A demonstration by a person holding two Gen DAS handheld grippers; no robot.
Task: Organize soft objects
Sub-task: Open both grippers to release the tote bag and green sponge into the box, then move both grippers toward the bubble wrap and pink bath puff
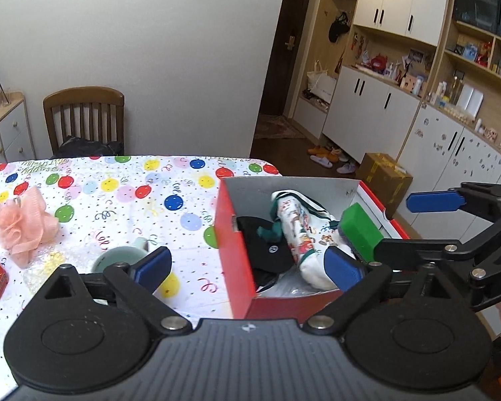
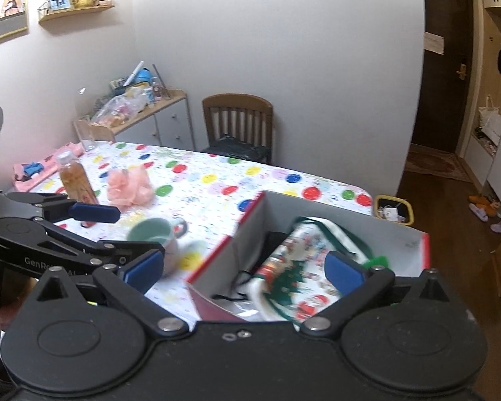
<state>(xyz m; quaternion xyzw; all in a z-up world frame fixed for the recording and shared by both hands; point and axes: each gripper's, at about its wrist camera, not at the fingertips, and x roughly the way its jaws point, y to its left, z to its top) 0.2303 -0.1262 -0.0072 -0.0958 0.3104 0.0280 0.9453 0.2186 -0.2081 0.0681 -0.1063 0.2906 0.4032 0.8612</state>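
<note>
Between the blue pads of the left gripper [image 1: 248, 265] nothing is held: its 2 jaws stand wide apart, hanging over the near corner of the red cardboard box with grey inner walls [image 1: 232, 250]. The right gripper [image 2: 245, 267] is likewise spread wide and empty, above the same box.

Inside the box lie a rolled white cloth with a red and green festive print [image 1: 299, 230], a green sponge block [image 1: 360, 230] leaning at the right wall, and a flat black soft item [image 1: 267, 254] underneath. These look stowed already.

The soft thing left out appears to be the pink mesh bath pouf [image 1: 23, 225], on the white tablecloth printed with coloured balloons [image 1: 150, 200]. It sits well apart from both pairs of jaws, far to the left of the left gripper and beyond the pale green ceramic mug [image 1: 120, 259].

To do the next step well, I would send the left gripper, being nearer, over the mug rather than past its side, keep the jaws wide, and close on the pouf's bulk, not a loose frill. The brown-liquid bottle [image 2: 75, 178] stands just beside the pouf; approach from the side away from it.
</note>
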